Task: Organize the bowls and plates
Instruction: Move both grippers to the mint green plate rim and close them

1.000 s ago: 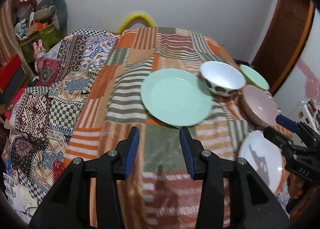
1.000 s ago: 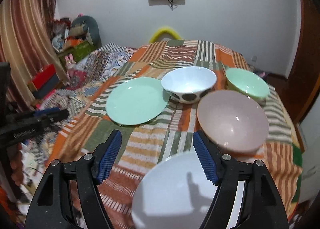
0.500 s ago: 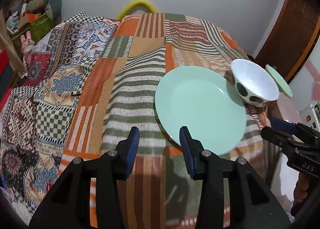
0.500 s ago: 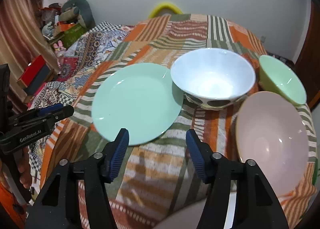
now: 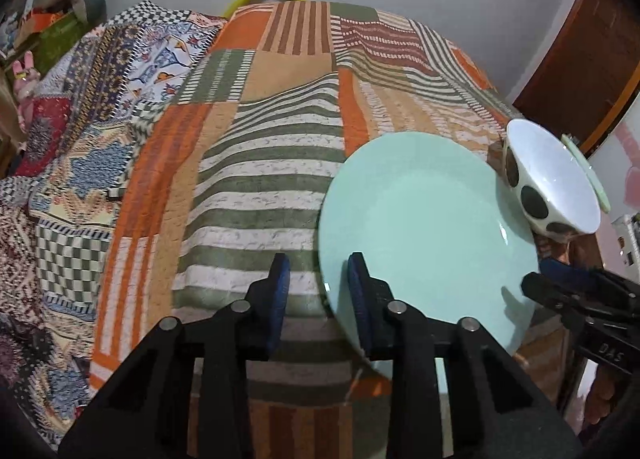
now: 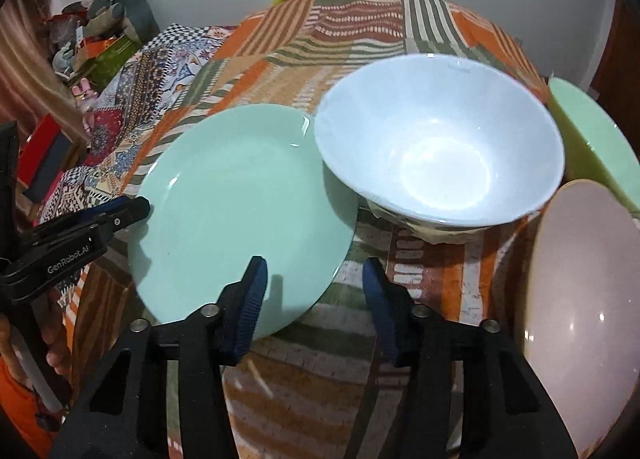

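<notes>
A mint green plate (image 5: 424, 235) (image 6: 240, 215) lies flat on the striped patchwork cloth. A white bowl with dark spots (image 5: 552, 183) (image 6: 440, 139) stands at its right edge. My left gripper (image 5: 316, 295) is open, its jaws straddling the plate's left rim. My right gripper (image 6: 314, 299) is open, its jaws astride the plate's near right rim. A pink bowl (image 6: 580, 307) and a green bowl (image 6: 588, 139) stand to the right. Each gripper shows in the other's view, the right one (image 5: 576, 295) and the left one (image 6: 80, 235).
The patchwork cloth (image 5: 264, 163) covers a rounded table. A patterned blanket (image 5: 80, 163) lies to the left, with toys and boxes (image 6: 104, 31) behind it. A wooden door (image 5: 588, 59) stands at the right. The wall is close behind the table.
Both grippers have moved forward and down to the green plate. The white plate in front has dropped out of view.
</notes>
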### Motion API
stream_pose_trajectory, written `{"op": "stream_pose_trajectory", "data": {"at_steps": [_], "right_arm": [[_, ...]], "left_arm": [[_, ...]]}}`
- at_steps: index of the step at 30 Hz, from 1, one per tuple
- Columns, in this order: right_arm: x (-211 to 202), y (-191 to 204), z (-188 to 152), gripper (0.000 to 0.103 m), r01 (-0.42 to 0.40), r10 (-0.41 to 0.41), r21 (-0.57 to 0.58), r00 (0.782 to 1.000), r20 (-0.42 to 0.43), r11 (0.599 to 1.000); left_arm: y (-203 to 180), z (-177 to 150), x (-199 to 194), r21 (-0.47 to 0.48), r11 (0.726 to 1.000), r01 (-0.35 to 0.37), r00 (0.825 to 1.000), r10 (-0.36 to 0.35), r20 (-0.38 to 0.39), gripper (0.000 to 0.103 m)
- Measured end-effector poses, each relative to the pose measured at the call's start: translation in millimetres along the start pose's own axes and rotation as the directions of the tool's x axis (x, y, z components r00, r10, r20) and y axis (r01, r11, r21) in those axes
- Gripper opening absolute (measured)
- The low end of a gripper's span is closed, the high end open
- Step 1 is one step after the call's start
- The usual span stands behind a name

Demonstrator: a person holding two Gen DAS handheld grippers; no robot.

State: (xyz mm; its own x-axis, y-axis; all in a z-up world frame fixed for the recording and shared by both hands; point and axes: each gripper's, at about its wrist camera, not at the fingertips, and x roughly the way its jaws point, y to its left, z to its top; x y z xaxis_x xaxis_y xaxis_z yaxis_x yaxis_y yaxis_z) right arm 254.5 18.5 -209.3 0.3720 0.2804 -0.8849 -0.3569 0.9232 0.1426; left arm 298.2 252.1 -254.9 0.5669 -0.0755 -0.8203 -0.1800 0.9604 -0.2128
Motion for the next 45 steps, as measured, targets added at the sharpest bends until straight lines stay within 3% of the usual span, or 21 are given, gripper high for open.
{"op": "stream_pose_trajectory", "data": {"at_steps": [4,6,14,25,31,36,45], "right_arm": [[5,-2,4,0.041,-0.009,0.009,0.016,1.0,-0.01,1.0],[7,-2,6,0.035,-0.008,0.008,0.017,1.0,-0.015,1.0],[13,-4,12,0.031,-0.024,0.025,0.036,0.999,-0.036,0.999],[3,1,-5,0.026,-0.073,0.072,-0.019,0.996,-0.059,0.997],[-1,4,-14,0.018,-0.116,0.11,-0.066,0.99,-0.088,0.991],[3,7,-13,0.017,-0.114,0.104,-0.104,0.989,-0.102,0.988],[10,7,-9,0.018,-0.133,0.124,-0.071,0.984,-0.125,0.989]], "left_arm": [[-2,5,5,-0.007,0.999,0.035,0.999,-0.035,-0.009,0.015],[-3,7,7,-0.01,0.999,0.033,0.999,-0.033,-0.013,0.015],[-4,2,3,0.013,0.999,0.039,0.999,-0.039,-0.037,0.015],[-4,-47,-28,0.045,0.997,0.06,0.994,-0.055,-0.091,0.017],[2,-66,-41,0.04,0.996,0.078,0.991,-0.073,-0.11,0.018],[3,-67,-39,0.033,0.996,0.083,0.991,-0.079,-0.104,0.018],[4,-62,-32,0.022,0.996,0.087,0.991,-0.085,-0.102,0.022]]}}
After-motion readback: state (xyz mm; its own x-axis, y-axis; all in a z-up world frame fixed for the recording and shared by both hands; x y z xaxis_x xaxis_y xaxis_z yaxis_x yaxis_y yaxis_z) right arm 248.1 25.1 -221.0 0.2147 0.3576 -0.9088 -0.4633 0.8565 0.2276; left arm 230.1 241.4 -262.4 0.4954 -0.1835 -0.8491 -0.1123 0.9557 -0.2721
